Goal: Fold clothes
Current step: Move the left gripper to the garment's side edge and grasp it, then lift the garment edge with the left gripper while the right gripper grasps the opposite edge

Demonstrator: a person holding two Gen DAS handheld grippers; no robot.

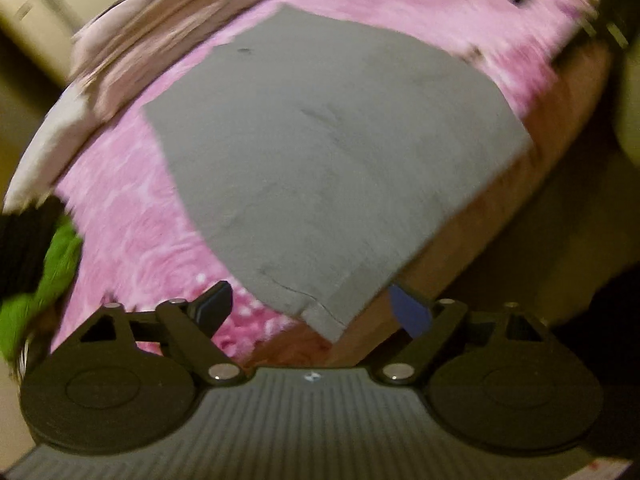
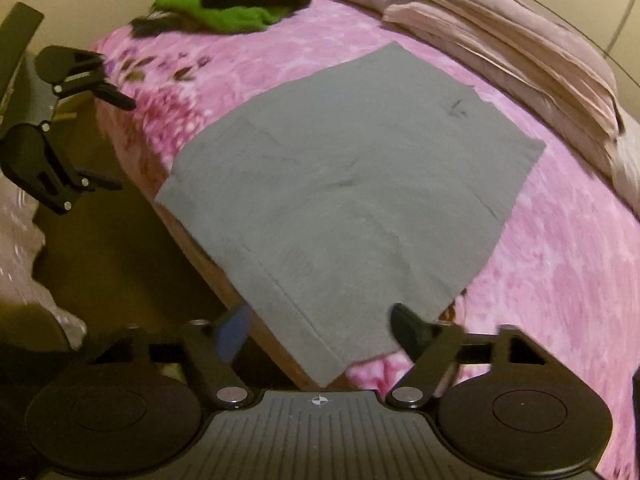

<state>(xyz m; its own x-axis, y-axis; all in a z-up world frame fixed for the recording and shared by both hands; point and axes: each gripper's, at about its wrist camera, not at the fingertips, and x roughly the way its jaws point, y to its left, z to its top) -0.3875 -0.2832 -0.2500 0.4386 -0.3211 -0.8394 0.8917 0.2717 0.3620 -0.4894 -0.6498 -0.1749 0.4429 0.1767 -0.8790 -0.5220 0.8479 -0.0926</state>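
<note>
Both tongs hover spread at the near edge of the bed, pinching nothing. Between the fingers of the left tongs lies one near corner of the gray garment; the right tongs straddle the other near corner, where a stitched hem runs along the edge. No pad presses cloth in either view. The gray garment lies spread flat on the pink floral blanket, its near edge reaching the side of the mattress and hanging slightly over it. A green and black heap of clothes sits well apart at the far corner, and folded pale bedding lies along the far side. The garment looks thin, soft and light, likely to drape and sag wherever it is unsupported, so the two near corners, pinched at the hem where the cloth is doubled, seem the firmest hold for carrying that edge over to the far edge.
</note>
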